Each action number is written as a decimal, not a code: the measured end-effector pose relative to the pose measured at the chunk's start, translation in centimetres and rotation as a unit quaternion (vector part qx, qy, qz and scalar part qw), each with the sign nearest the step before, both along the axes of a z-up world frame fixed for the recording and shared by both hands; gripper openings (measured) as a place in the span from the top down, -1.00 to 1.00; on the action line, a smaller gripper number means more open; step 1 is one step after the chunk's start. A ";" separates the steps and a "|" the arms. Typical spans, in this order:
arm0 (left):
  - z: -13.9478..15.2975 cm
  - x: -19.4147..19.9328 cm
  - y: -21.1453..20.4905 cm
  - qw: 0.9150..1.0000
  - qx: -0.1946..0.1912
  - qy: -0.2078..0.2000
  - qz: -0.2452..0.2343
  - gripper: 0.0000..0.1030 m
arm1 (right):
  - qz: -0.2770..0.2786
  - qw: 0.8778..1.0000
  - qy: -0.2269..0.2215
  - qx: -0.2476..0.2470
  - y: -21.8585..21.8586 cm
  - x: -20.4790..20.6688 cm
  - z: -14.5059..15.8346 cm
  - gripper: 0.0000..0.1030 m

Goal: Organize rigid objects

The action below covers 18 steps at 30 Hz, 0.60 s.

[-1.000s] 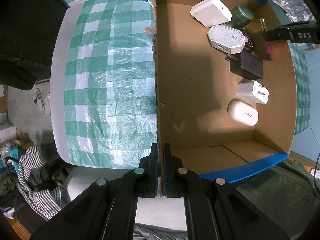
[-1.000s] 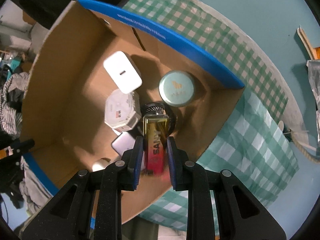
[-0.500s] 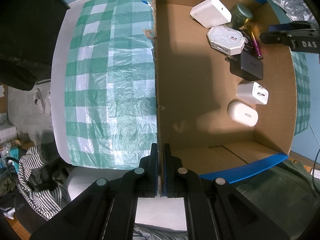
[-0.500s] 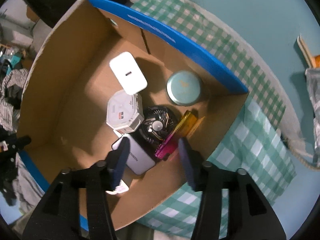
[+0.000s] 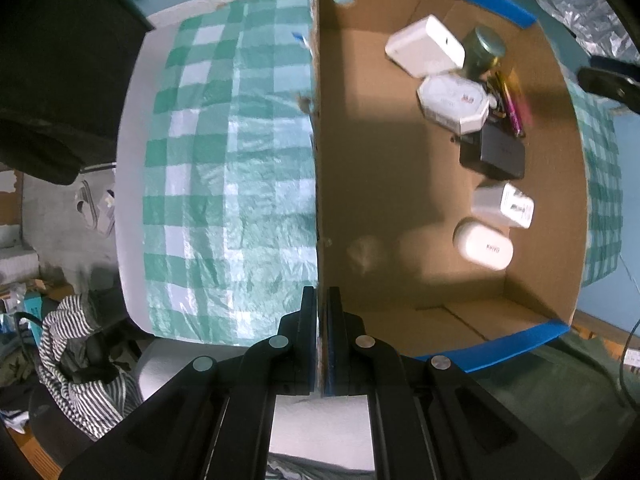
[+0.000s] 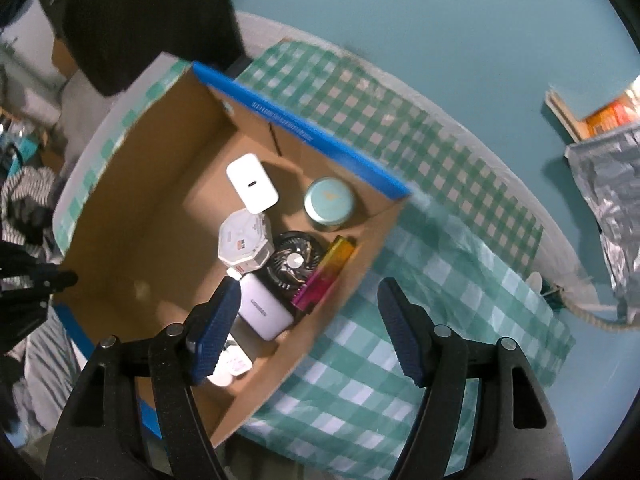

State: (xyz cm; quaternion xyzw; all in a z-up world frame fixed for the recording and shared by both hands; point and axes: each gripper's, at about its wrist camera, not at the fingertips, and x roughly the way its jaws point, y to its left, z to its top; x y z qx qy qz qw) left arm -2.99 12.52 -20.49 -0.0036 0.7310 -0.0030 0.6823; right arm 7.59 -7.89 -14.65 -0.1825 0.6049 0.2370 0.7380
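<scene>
left hand-held gripper (image 5: 322, 340): pointing straight down, jaws together and clamped on the cardboard box (image 5: 400, 208) wall at 6 o'clock of its view, steadying it on the checked cloth (image 5: 224, 184) over the table.

box contents, left to right in the right wrist view: white charger (image 6: 252, 188) at 11 o'clock, white octagonal case (image 6: 245, 245), grey power adapter (image 6: 264, 311), small black fan (image 6: 295, 261) at centre, round teal tin (image 6: 329, 203) at 1 o'clock, and the yellow-pink lighter (image 6: 325, 273) lying flat, touching the fan and close to the box wall at 3 o'clock.

handling judgement: lighter is light, stiff, smooth-sided and likely slippery; best taken across its narrow flat faces at mid-length.

right hand-held gripper (image 6: 310, 330): above the box, tilted steeply downward, jaws apart and opening, nothing between them.
</scene>
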 end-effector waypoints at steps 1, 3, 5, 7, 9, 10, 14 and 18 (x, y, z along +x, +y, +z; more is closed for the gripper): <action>0.4 0.2 0.1 1.000 0.002 -0.005 0.003 0.91 | -0.008 1.000 -0.004 0.005 -0.4 0.0 0.5 -0.37; 1.2 0.6 0.1 1.000 0.006 -0.017 0.008 0.90 | -0.027 0.999 -0.012 0.019 -1.5 -0.1 1.8 -0.37; 2.4 1.0 0.0 0.999 0.007 -0.034 0.012 0.90 | -0.045 0.998 -0.021 0.030 -2.5 -0.2 2.8 -0.37; 3.3 1.3 -0.2 0.999 0.004 -0.048 0.016 0.85 | -0.066 0.996 -0.033 0.042 -3.8 -0.3 4.2 -0.37; 4.6 1.7 -0.6 0.998 0.003 -0.068 0.016 0.57 | -0.086 0.994 -0.044 0.047 -4.9 -0.4 5.4 -0.37; 5.4 1.9 -0.9 0.997 0.000 -0.081 0.016 0.48 | -0.099 0.993 -0.051 0.050 -5.6 -0.5 6.1 -0.37; 8.1 2.6 -2.6 0.992 -0.017 -0.124 0.005 0.32 | -0.127 0.987 -0.083 0.050 -7.7 -1.2 8.3 -0.37; 10.7 3.1 -4.7 0.986 -0.019 -0.165 -0.010 0.01 | -0.155 0.981 -0.107 0.053 -10.0 -1.9 10.2 -0.37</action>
